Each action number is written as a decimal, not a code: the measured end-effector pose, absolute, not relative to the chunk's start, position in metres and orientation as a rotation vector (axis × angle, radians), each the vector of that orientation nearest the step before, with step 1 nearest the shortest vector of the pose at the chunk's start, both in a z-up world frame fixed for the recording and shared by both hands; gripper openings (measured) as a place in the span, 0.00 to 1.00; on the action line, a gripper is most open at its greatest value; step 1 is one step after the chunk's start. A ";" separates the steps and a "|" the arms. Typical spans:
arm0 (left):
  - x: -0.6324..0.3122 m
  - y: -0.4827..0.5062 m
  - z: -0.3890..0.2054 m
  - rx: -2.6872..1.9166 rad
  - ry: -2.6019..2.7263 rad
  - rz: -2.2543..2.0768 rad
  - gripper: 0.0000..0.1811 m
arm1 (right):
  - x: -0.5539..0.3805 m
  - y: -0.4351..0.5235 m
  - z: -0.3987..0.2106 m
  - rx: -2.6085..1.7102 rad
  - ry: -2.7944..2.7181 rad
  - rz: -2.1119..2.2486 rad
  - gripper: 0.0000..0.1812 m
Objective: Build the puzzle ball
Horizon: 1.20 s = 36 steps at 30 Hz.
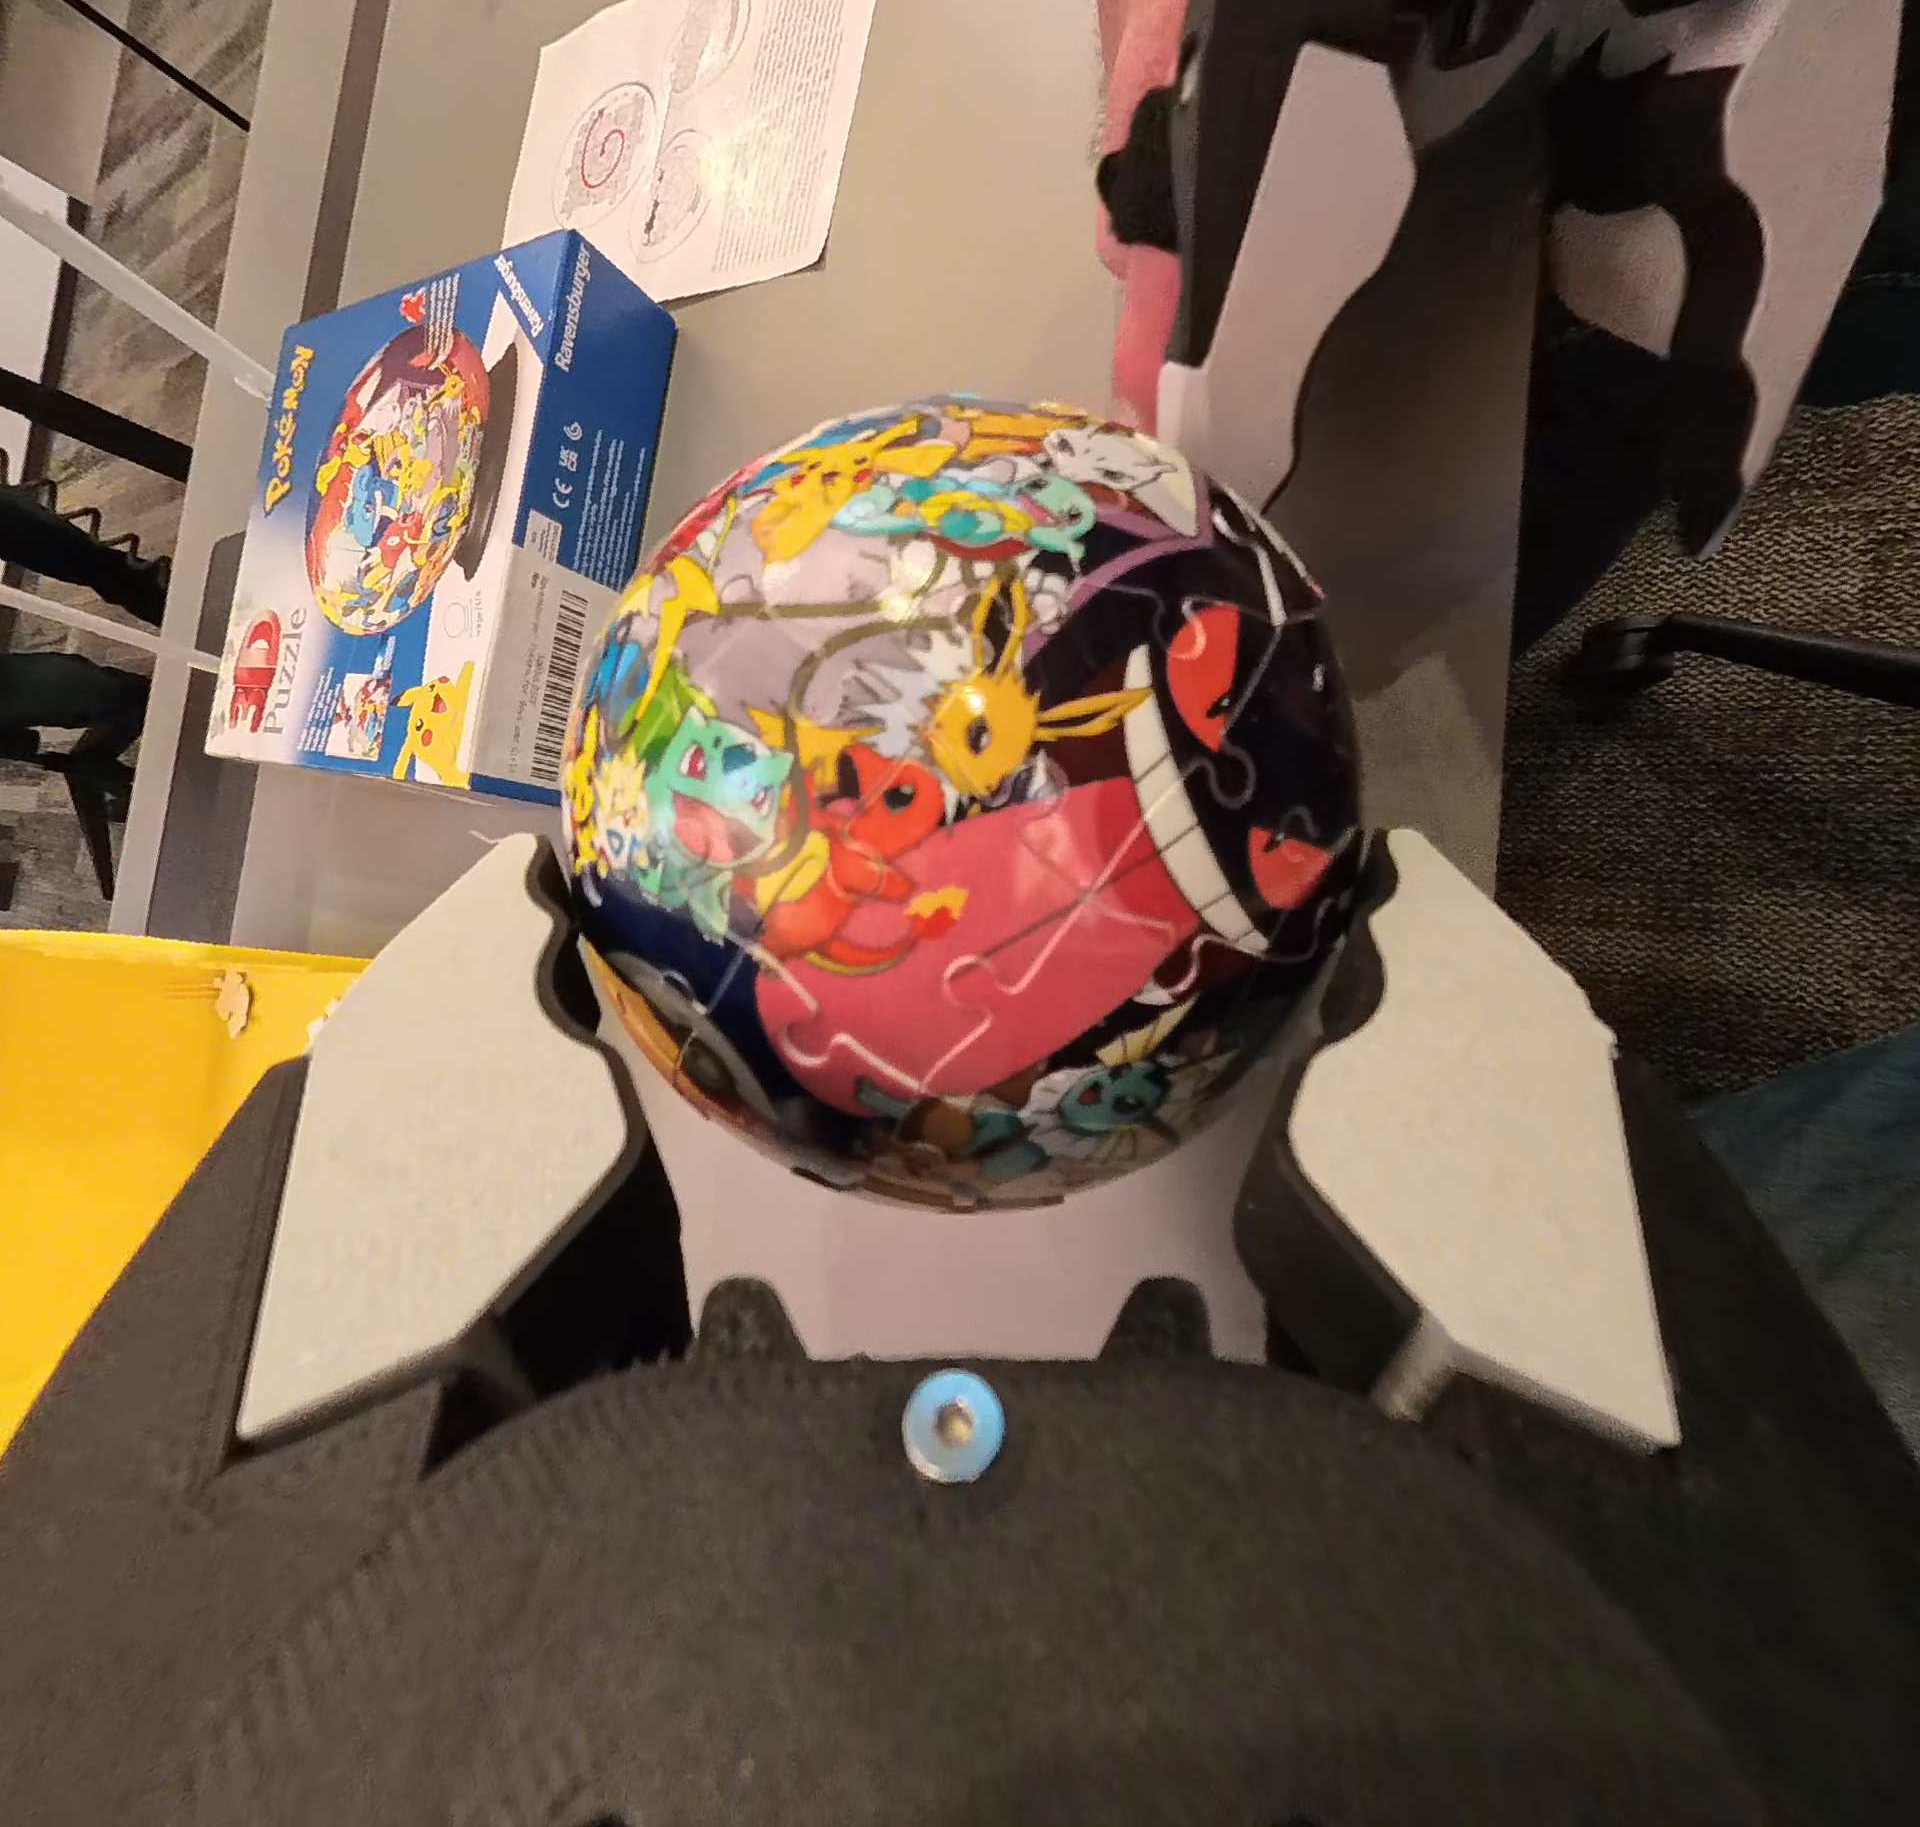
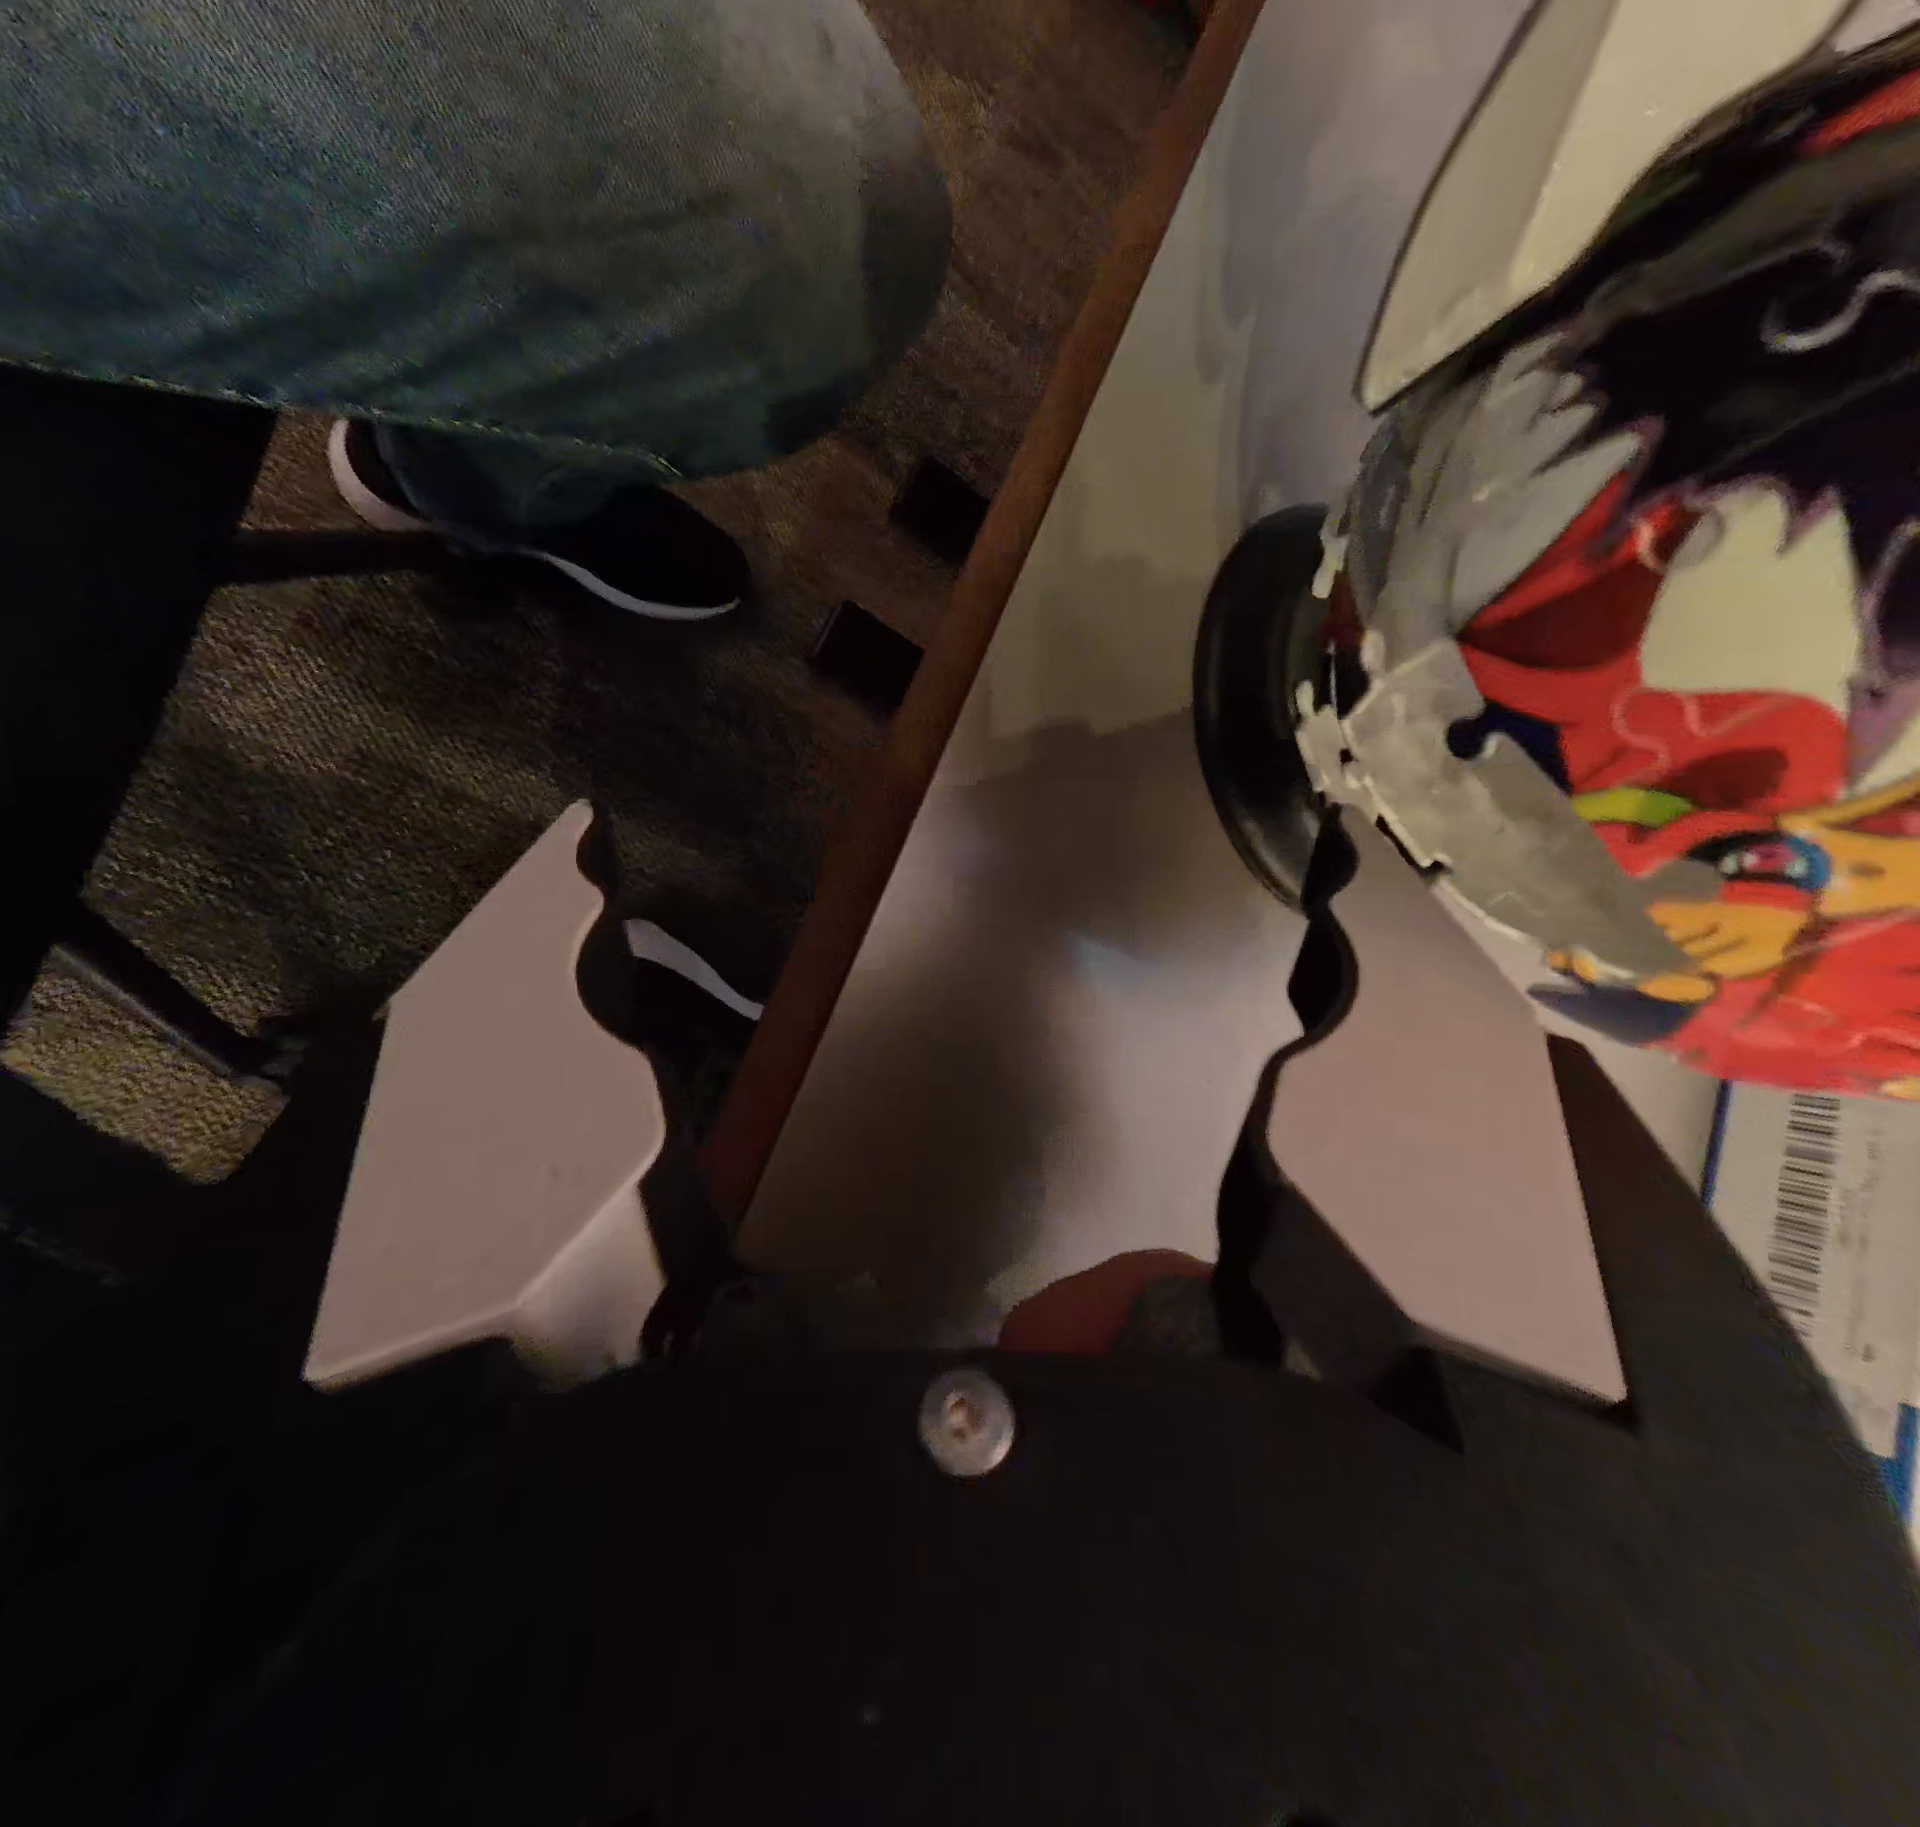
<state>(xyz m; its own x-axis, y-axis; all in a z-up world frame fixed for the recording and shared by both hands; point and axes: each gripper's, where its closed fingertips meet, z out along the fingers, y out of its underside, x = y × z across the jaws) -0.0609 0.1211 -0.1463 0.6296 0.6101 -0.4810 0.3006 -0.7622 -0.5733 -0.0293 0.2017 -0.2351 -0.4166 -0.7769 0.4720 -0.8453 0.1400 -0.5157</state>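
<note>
My left fingers (image 1: 961, 842) clamp the puzzle ball (image 1: 961, 801), right fingers (image 2: 961, 956) wide at two o'clock; squeezing harder may pop pieces.

Printed lettering and logos are covering the front and side of the blue puzzle box (image 1: 447, 530); a white barcode sticker (image 1: 556, 681) is sitting on its side panel. Fine print is running beside round diagrams on the instruction sheet (image 1: 707, 104); it is showing too small to make out.
</note>
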 end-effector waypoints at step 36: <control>-0.049 0.114 -0.147 -2.568 -0.773 0.917 0.75 | -0.031 0.177 -0.246 1.507 -2.251 0.980 0.70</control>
<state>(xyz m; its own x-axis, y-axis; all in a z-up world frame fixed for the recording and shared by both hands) -0.0493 0.1141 -0.1470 0.6504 0.5805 -0.4899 0.3845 -0.8078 -0.4468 -0.0307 0.1770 -0.2456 -0.4279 -0.7160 0.5515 -0.8916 0.2342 -0.3876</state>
